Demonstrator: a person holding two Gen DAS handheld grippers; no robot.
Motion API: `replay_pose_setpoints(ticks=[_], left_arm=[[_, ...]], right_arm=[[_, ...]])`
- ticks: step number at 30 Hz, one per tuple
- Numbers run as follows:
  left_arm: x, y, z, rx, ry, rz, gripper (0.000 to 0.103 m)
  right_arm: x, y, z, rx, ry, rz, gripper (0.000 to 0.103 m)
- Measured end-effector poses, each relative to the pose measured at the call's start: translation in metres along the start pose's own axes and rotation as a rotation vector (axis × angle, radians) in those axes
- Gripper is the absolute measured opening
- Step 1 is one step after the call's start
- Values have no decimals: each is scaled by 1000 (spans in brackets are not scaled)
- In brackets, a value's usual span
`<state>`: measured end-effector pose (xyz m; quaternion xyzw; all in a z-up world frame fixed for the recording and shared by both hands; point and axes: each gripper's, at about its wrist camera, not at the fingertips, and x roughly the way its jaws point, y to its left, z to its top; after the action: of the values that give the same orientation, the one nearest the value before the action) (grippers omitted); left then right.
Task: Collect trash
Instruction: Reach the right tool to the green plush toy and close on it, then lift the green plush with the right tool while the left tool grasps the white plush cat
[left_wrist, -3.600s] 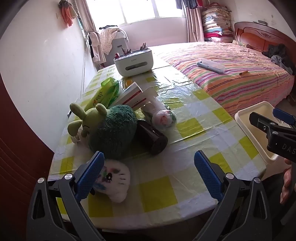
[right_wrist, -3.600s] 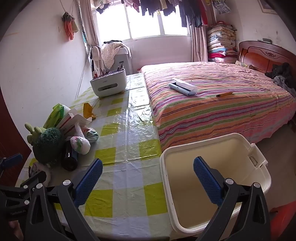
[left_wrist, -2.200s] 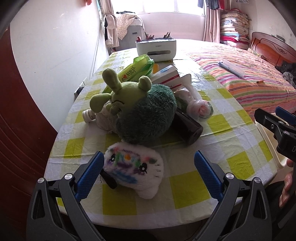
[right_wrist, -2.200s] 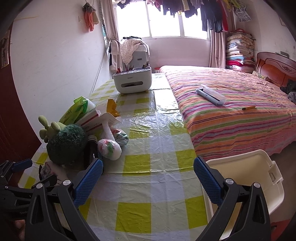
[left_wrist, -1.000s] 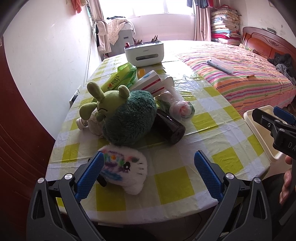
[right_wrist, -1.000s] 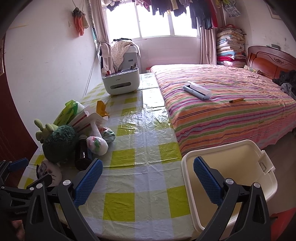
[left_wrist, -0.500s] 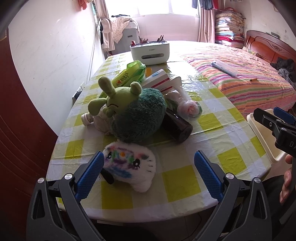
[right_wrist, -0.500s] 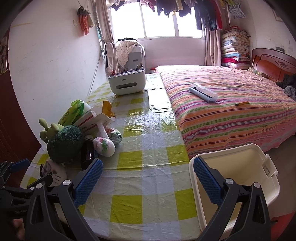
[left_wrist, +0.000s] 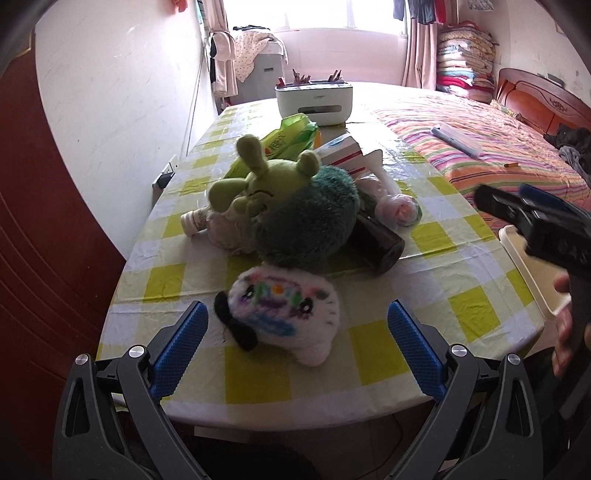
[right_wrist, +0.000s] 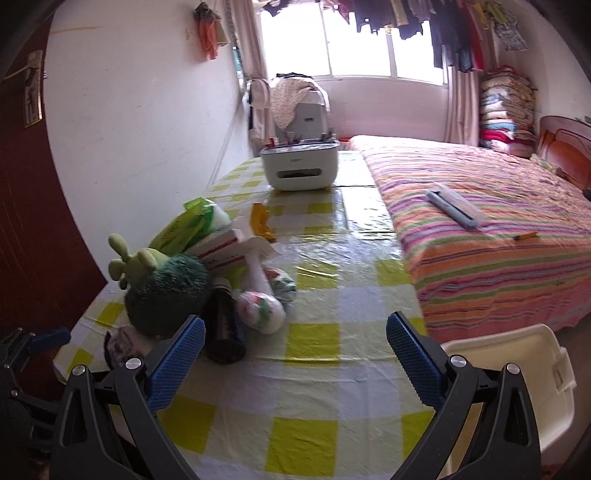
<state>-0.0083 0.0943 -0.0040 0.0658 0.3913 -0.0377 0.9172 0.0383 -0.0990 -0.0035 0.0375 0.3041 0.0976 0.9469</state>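
A pile lies on the yellow-checked table (left_wrist: 424, 280): a dark bottle (left_wrist: 376, 242) on its side, a tied plastic bag (left_wrist: 400, 210), a red-and-white carton (left_wrist: 341, 153), a green packet (left_wrist: 291, 134) and a small white bottle (left_wrist: 194, 221). My left gripper (left_wrist: 295, 345) is open just short of a white plush (left_wrist: 284, 314). My right gripper (right_wrist: 295, 354) is open above the table, right of the dark bottle (right_wrist: 223, 328) and the bag (right_wrist: 260, 308). A cream bin (right_wrist: 517, 384) stands off the table's right edge.
A green plush (left_wrist: 291, 218) lies over the pile. A white organiser box (left_wrist: 314, 101) stands at the table's far end. An orange wrapper (right_wrist: 260, 219) lies mid-table. A striped bed (right_wrist: 498, 229) runs along the right. A wall (left_wrist: 122, 92) bounds the left.
My left gripper has moved closer to the white plush. My right gripper has shifted left and forward over the table, so the bin now sits lower right.
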Motion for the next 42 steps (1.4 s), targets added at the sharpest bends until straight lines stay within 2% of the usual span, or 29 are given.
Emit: replay_pose_setpoints(ticks=[7,12,15,19,24,25,26,27,29,33,36,42], left_arm=[[-5,22,-15,-14,5,7,96],[-6,39,-23,-50,9,19,96],[-5,48,-25,-73,21,27,96],[-6,55,-28,-89,26,40,96],[-6,60,-29,-101,30,41,96],[-5,60,-30,-101,34,39,96],[-4,60,-29,-102,37,39,96],[-4,59,-29,-103,39,40,96],[-1,59,-28,-106,44,34,96],[7,58,-24,-120,65,8,96],[16,55,-19,-126,83,-16,96],[40,42,-6,-140,133,-81,96]], right_arm=[[27,43,22,-96,27,159,96],[45,94,37,-263,21,271,96],[59,124,41,-381,16,285,96],[80,143,44,-439,50,306,96],[109,158,44,-528,90,260,95],[113,159,43,-538,98,247,93],[119,160,42,-547,115,232,83],[124,159,40,-546,132,247,70],[129,158,37,-544,146,245,59],[124,145,39,-480,118,283,52],[109,128,44,-401,77,310,51],[66,94,48,-317,-43,306,51]])
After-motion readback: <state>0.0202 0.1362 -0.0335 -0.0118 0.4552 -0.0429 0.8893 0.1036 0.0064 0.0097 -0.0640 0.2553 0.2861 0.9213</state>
